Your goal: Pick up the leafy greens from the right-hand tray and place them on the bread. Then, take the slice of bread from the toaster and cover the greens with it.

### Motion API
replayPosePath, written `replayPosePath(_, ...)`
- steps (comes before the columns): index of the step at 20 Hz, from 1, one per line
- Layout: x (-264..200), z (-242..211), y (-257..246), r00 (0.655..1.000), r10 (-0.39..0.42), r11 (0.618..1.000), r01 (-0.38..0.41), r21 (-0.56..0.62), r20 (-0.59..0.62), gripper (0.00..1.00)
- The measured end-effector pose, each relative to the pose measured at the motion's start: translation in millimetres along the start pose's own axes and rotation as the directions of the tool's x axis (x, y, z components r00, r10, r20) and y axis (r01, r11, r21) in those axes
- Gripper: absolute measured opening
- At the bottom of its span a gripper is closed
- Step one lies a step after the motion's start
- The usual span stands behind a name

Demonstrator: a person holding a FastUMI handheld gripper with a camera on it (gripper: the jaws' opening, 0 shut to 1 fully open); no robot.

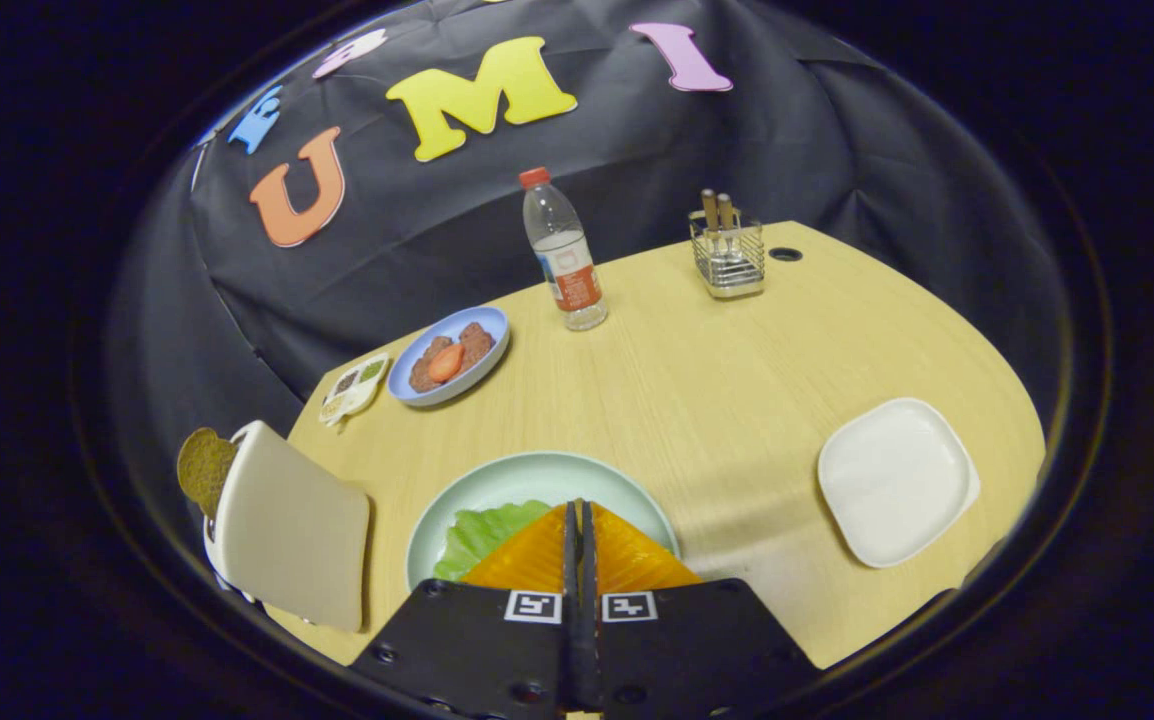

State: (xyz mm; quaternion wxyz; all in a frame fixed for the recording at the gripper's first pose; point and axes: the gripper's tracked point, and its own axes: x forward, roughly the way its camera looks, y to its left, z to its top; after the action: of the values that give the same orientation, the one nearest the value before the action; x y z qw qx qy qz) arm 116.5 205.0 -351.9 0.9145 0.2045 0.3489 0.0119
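Black cloth hangs behind a pale wood-grain table [737, 370] with a rounded edge and one small dark hole near its far side. From my seat I count three dishes: one round pale green plate [507, 480] just ahead of the fingers, one square white tray [895, 480] with rounded corners off to the right, bare, and one blue oval bowl [449, 354] farther back holding brownish lumps and an orange-red piece. One ruffled green lettuce leaf [482, 535] lies on the green plate, partly hidden behind the fingers; whether bread sits under it I cannot tell. One cream, smooth-sided toaster [287, 530] stands to the left of that plate, with one round brown slice of bread [203, 468] sticking up out of it. One clear plastic bottle [564, 255] with a red cap stands upright at the back, one wire-mesh holder [729, 258] with two wooden handles beside it, and one small white divided dish [355, 388] next to the bowl. My gripper [579, 515] has its fingers pressed together, nothing between them, over the green plate.
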Motion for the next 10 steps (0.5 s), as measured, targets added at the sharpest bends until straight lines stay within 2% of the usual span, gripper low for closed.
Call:
replayPosePath(2,1,0,-1,1.0,0.008,1.0,-0.008,-0.015,-0.003,0.01)
replayPosePath(4,-1,1,-3,1.0,0.008,0.999,-0.008,-0.034,0.006,0.05)
replayPosePath(5,1,2,-5,1.0,0.009,0.999,-0.009,-0.042,0.011,0.2)
replayPosePath(6,-4,5,-6,1.0,0.009,0.999,-0.008,-0.046,0.019,0.29)
replayPosePath(7,-8,8,-7,1.0,0.01,0.999,-0.008,-0.045,0.029,0.46)
replayPosePath(8,-14,15,-7,0.999,0.006,0.999,-0.004,-0.046,0.051,0.56)
replayPosePath(9,-24,23,-7,0.996,0.0,0.998,0.005,-0.066,0.085,0.77)
replayPosePath(10,-33,33,-5,0.992,-0.008,0.995,0.02,-0.097,0.122,0.83)
